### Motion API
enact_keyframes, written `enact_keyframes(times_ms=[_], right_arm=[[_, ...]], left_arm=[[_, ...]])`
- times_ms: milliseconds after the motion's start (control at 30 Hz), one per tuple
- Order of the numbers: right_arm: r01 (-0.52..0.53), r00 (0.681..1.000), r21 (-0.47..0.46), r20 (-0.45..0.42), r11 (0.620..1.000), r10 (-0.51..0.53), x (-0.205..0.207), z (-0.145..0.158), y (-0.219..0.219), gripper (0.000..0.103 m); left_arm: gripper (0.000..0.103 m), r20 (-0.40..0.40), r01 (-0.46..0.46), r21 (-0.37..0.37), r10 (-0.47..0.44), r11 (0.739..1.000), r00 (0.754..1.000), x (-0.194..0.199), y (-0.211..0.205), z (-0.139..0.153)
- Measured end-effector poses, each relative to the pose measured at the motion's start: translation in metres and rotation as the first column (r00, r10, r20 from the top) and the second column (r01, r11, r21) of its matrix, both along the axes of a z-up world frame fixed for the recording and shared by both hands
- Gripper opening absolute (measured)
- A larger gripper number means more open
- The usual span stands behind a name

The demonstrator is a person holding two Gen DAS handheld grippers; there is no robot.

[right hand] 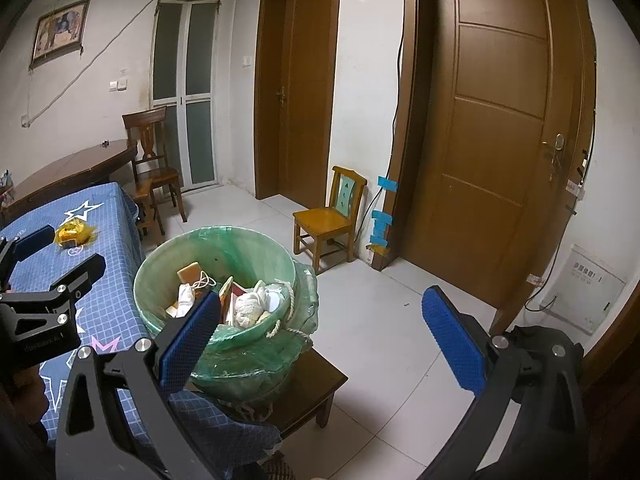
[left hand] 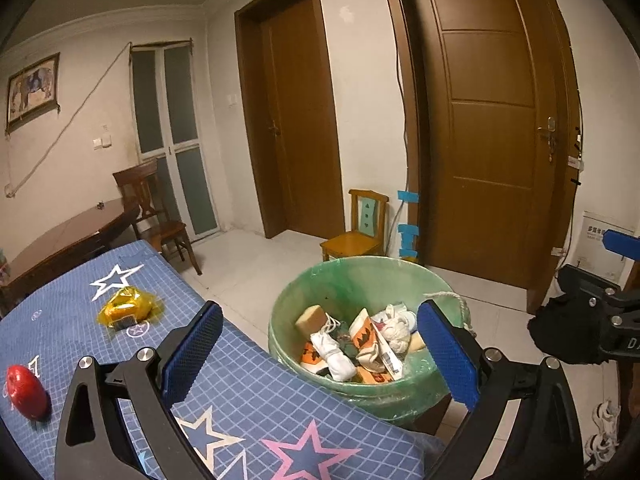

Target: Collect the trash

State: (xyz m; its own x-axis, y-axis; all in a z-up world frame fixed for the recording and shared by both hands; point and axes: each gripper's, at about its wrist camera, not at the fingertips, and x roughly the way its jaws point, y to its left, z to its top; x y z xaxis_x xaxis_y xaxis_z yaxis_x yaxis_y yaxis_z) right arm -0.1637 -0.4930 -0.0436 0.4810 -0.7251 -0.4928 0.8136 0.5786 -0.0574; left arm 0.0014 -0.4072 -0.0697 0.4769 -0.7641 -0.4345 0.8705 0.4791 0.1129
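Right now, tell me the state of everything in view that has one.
left gripper: open, holding nothing
right gripper: open, holding nothing
green-lined bin: uncovered, partly filled with trash
yellow wrapper: crumpled, lying on the blue tablecloth
red object: lying on the tablecloth
right door: shut

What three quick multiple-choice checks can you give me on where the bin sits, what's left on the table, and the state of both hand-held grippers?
1. The bin stands:
A. on the blue table
B. on a low dark stool beside the table
C. on the yellow chair

2. Loose items on the table:
A. one
B. two
C. four

3. The hand-held grippers are:
A. both open, empty
B. left shut on the wrapper
C. right shut on the red object

Answers:
1 B, the stool shows under it.
2 B, a yellow wrapper and a red object.
3 A, left and right fingers stand apart, holding nothing.
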Motion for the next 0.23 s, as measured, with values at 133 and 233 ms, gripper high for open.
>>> enact_keyframes(times_ms=[133, 233], right_arm=[[0.003, 1.000, -0.003, 0.003, 1.000, -0.003, 0.0006, -0.0008, 0.0010, 0.097], [0.001, 1.000, -0.005, 0.002, 1.000, -0.001, 0.0016, -0.0007, 0.0007, 0.097]], left_arm=[[0.097, -0.011, 0.002, 0.005, -0.002, 1.000, 1.000, 0.0034, 0.0018, -0.0014], [0.097, 0.007, -0.008, -0.016, 0.008, 1.000, 1.000, 0.0032, 0.0055, 0.0000]])
